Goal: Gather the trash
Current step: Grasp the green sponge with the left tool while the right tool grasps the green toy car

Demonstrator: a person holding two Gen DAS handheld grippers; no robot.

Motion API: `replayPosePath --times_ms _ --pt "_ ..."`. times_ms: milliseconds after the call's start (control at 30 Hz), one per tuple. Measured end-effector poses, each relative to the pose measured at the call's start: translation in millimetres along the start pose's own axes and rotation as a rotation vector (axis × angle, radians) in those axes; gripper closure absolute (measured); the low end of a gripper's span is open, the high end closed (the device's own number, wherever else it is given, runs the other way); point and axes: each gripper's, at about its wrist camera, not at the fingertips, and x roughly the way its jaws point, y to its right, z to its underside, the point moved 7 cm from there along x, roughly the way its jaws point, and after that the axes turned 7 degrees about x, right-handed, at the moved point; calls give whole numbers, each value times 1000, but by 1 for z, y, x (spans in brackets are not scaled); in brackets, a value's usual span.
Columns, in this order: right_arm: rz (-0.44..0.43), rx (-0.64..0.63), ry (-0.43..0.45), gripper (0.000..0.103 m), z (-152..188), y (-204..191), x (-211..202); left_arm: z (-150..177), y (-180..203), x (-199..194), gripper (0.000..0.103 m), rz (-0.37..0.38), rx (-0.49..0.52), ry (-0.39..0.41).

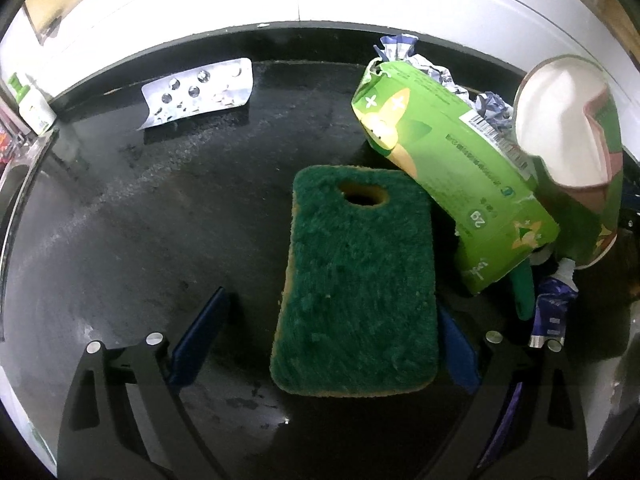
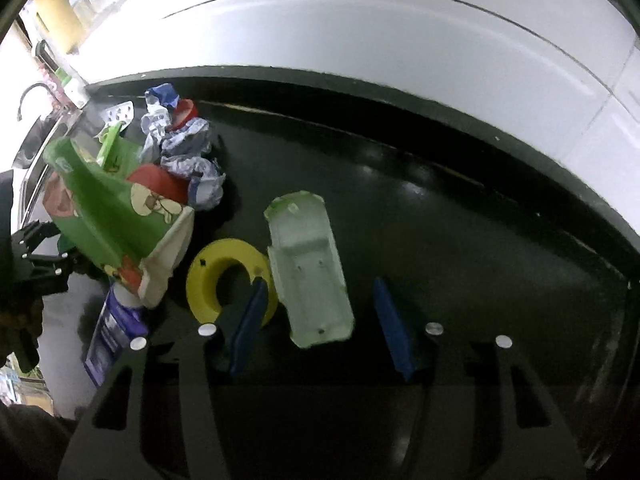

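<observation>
the right hand-held gripper (image 2: 320,320) is tipped steeply down over the dark desk (image 2: 460,220) with its blue pads apart. the pale green plastic tray piece (image 2: 310,268) lies between them, nearer the left pad, and neither pad is seen pressing on it. the yellow ring (image 2: 208,276) lies just beside and partly behind the left pad, so that pad is best kept clear of the ring's rim before any closing, or both things will be dragged together. the tray piece looks thin and hollow, so a gentle squeeze across its long sides is judged enough.

the left hand-held gripper (image 1: 332,320) is likewise set apart, with the green scouring sponge (image 1: 356,280) between its pads. the sponge's right edge lies close against the right pad, though contact cannot be told, and a clear gap shows on the left. centring is advised, so that the sponge is not pushed sideways.

ahead and to the right of that gripper is the heap: the green carton (image 1: 452,152) leaning over the sponge's far corner, the paper cup (image 1: 568,128) and crumpled wrappers (image 1: 492,104). a lift should be slow, as the carton may topple. the blister pack (image 1: 200,92) lies well apart, ahead and to the left.
</observation>
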Motion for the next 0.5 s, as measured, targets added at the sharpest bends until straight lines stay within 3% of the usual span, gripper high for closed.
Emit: replayPosePath --times_ms 400,500 --pt "43 -122 -17 49 -7 -2 -7 -2 -8 3 10 -15 13 -5" --pt "48 -126 -44 58 -3 3 0 -4 -8 4 10 -11 14 -2"
